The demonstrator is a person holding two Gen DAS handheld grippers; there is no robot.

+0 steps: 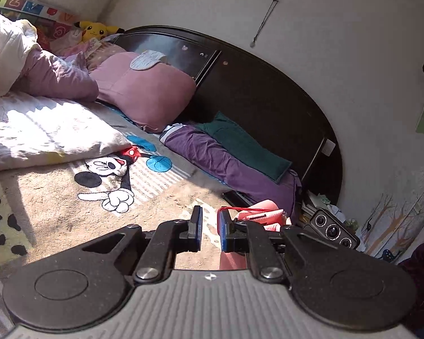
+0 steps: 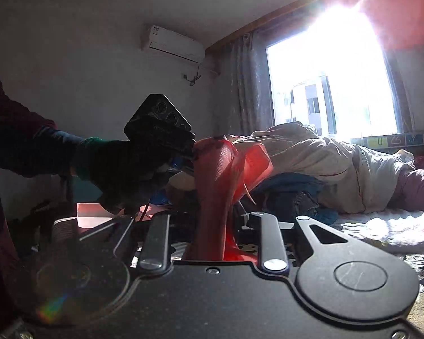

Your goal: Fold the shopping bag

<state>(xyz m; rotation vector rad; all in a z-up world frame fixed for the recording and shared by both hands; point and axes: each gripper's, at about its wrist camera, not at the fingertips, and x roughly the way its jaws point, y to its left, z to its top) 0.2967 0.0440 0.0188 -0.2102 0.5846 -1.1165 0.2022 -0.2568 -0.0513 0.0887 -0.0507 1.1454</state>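
1. The red bag (image 2: 214, 175) hangs in the air above the bed (image 1: 56, 197), running down between the jaws of our right gripper (image 2: 212, 243). The fingertips are hidden, so we cannot tell if it grips.
2. Our left gripper (image 1: 209, 233) has its jaws apart and holds nothing. The bag (image 1: 264, 216) sits just beside it.
3. The thin bag could slip and fall onto the bed.
4. The bright window (image 2: 333, 76) above the bed hides the folds, so we may fold crooked.

A home bedroom — bed (image 1: 56, 130), pillows (image 1: 144, 90), curtained window (image 2: 333, 82).
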